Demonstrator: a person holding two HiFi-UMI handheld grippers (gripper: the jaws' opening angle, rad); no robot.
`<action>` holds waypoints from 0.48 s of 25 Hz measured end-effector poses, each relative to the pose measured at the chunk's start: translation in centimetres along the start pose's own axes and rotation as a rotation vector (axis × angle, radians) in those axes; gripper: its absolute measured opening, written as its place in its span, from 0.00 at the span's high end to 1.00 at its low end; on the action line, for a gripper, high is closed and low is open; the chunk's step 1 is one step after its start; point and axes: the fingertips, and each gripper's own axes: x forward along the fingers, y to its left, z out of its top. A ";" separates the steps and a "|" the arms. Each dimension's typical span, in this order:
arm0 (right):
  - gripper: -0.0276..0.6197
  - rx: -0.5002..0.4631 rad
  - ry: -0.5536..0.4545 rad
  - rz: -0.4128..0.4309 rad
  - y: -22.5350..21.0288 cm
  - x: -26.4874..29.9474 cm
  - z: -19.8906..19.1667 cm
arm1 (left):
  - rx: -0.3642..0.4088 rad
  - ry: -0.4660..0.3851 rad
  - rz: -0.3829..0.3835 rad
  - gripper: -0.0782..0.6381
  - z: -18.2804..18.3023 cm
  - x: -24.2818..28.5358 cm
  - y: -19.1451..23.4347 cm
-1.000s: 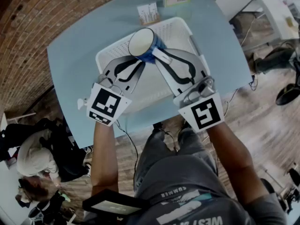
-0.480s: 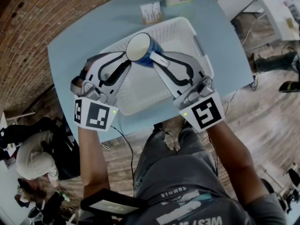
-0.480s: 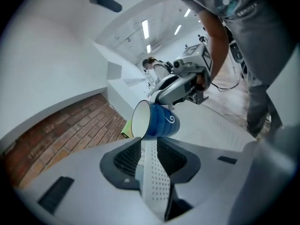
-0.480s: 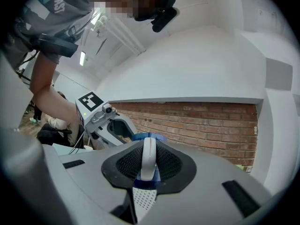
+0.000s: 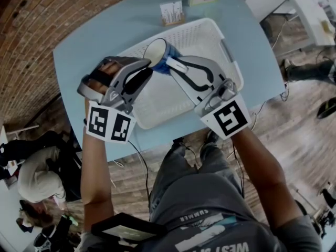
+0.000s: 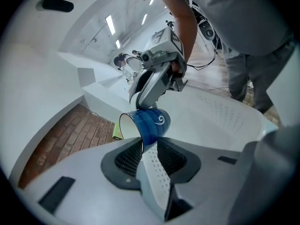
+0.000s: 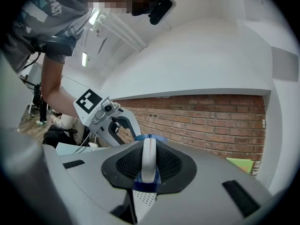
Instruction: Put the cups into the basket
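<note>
Status: task not done, one cup in transit.

- Right gripper: jaws closed narrow on the white handle of the blue cup. The cup body sits just past its fingertips, tipped on its side with the mouth turned toward the left gripper.
- Left gripper: jaws nearly together, with a thin gap through which the perforated floor shows. The cup's rim is right at its fingertips. Cannot tell whether the pads bear on the rim or only sit against it.
- Cup is in the air, above the white basket, which lies below and beyond both sets of fingers. It is not resting on the floor.
- The basket floor, where it is not hidden by the grippers, holds no cup. No other cup shows on the blue table.

Judgement: carry phase is finished. Left to do are lowering the cup to the floor and releasing it. Only the right-hand grip is confirmed, so the handle hold carries the load.
</note>
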 end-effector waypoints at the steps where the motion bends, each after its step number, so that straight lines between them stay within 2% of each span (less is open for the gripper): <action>1: 0.85 0.009 -0.004 0.007 0.0 0.2 -0.1 | 0.013 0.004 -0.005 0.76 -0.2 0.1 -0.1; 5: 0.85 0.000 -0.005 0.047 0.0 1.1 0.0 | 0.064 0.016 -0.042 0.76 -0.8 0.4 -0.2; 8: 0.85 -0.015 0.013 0.101 0.4 1.9 -0.3 | 0.117 0.035 -0.108 0.78 -1.4 0.5 -1.0; 12: 0.85 -0.041 0.063 0.175 1.7 2.9 -1.0 | 0.152 0.051 -0.190 0.81 -2.5 0.2 -2.4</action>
